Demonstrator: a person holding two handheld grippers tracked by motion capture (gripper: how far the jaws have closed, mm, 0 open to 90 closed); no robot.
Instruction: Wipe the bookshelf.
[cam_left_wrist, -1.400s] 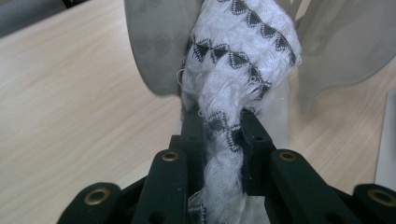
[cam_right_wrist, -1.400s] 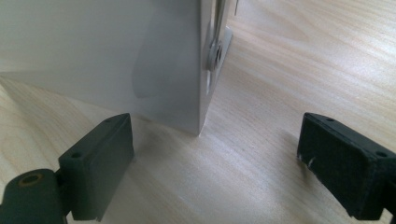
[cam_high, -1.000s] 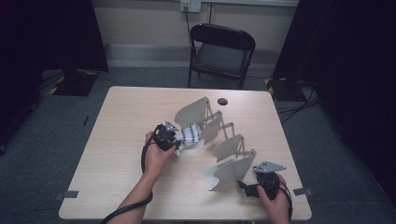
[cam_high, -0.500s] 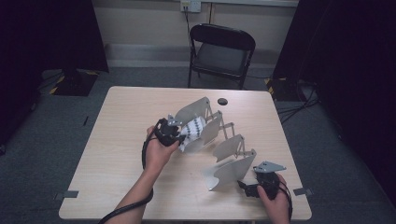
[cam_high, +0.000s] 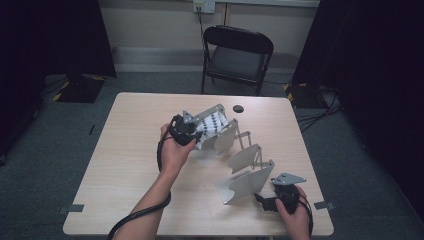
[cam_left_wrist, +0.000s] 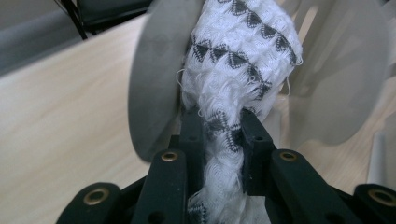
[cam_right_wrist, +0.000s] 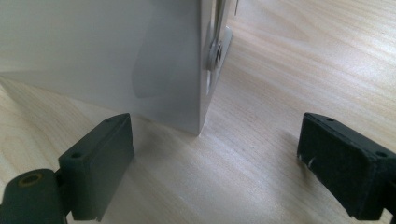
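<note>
A white cloth with black triangle bands (cam_left_wrist: 238, 51) is pinched between the jaws of my left gripper (cam_left_wrist: 223, 128). The cloth (cam_high: 212, 122) lies against the far panels of a white fold-out rack (cam_high: 245, 160) in the middle of the table, and the left gripper (cam_high: 194, 134) is held above the tabletop beside it. My right gripper (cam_high: 266, 201) rests near the table's front right corner, next to the rack's nearest panel (cam_right_wrist: 116, 56). Its jaws stand wide apart at that panel's lower corner, with the right gripper (cam_right_wrist: 217, 135) holding nothing.
The light wooden table (cam_high: 130, 150) has bare room on its left half. A small black round object (cam_high: 238, 108) lies near the far edge. A black folding chair (cam_high: 237, 55) stands behind the table. Cables trail from both hands.
My left gripper has risen and shifted slightly toward the far side, lifting the cloth higher against the rack's far panels. The right gripper has stayed put.
</note>
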